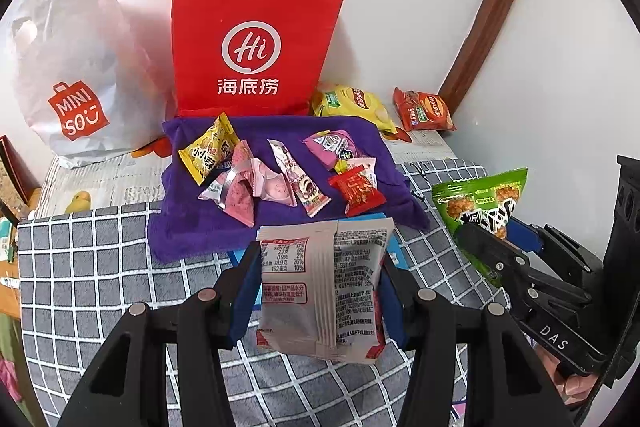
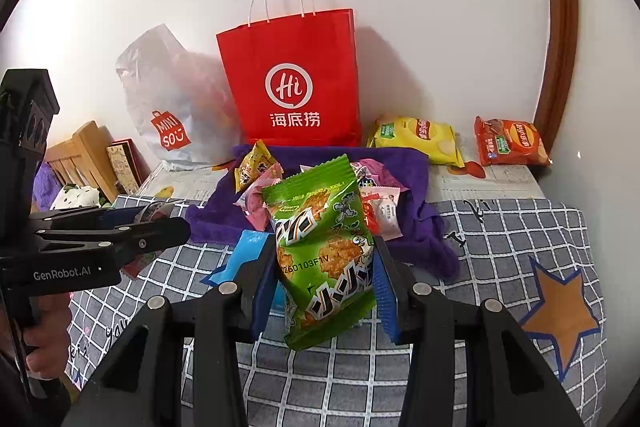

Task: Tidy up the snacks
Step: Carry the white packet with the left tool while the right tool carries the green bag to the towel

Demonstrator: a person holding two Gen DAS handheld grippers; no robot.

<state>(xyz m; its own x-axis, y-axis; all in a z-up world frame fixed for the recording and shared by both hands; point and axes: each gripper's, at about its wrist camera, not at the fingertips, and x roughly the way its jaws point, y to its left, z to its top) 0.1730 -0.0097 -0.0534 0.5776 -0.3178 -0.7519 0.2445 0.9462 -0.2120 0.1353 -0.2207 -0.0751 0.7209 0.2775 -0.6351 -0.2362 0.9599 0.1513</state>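
My left gripper (image 1: 320,291) is shut on a silver snack packet (image 1: 324,287) with printed nutrition text, held above the checked cloth. My right gripper (image 2: 324,291) is shut on a green snack packet (image 2: 324,263), which also shows at the right of the left wrist view as the green packet (image 1: 484,199). Behind both lies a purple towel (image 1: 192,227) with several small snack packets (image 1: 280,179) on it. A red paper bag (image 1: 256,43) with white handles stands upright against the wall behind the towel. A blue packet (image 2: 244,255) lies flat under my right gripper.
A white MINISO plastic bag (image 1: 72,75) leans left of the red bag. A yellow crisp packet (image 2: 420,139) and a red crisp packet (image 2: 508,143) lie at the back right by the wall. A wooden frame (image 2: 80,155) and a book stand at the far left.
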